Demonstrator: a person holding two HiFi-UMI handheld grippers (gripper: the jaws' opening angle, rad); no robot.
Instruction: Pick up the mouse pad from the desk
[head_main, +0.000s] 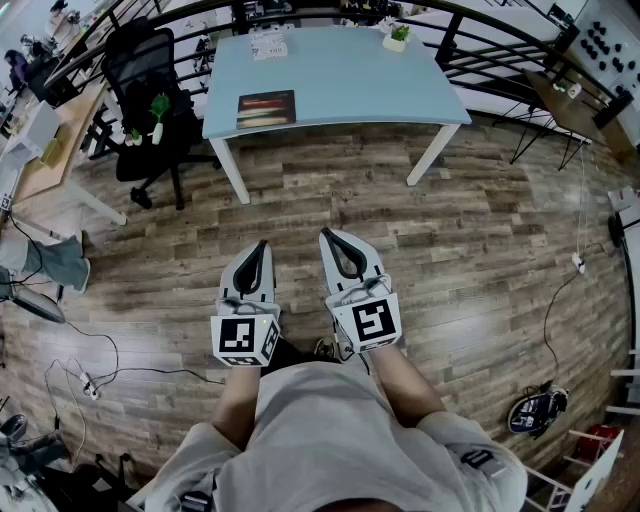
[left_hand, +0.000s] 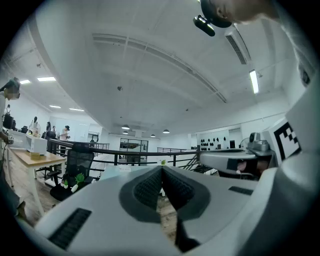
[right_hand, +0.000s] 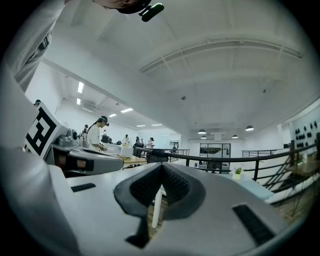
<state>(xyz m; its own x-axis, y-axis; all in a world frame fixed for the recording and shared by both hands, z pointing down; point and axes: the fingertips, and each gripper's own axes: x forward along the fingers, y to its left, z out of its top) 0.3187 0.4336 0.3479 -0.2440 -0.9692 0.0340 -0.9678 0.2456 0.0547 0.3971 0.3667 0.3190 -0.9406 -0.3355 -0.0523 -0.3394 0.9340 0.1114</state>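
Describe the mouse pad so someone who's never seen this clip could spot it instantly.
In the head view, find the pale blue desk ahead of the person. The mouse pad lies flat near its near left corner. It is the only dark rectangle there; the white paper and small potted plant sit at the far edge.

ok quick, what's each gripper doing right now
Left gripper: closed, holding nothing.
Right gripper: closed, holding nothing.
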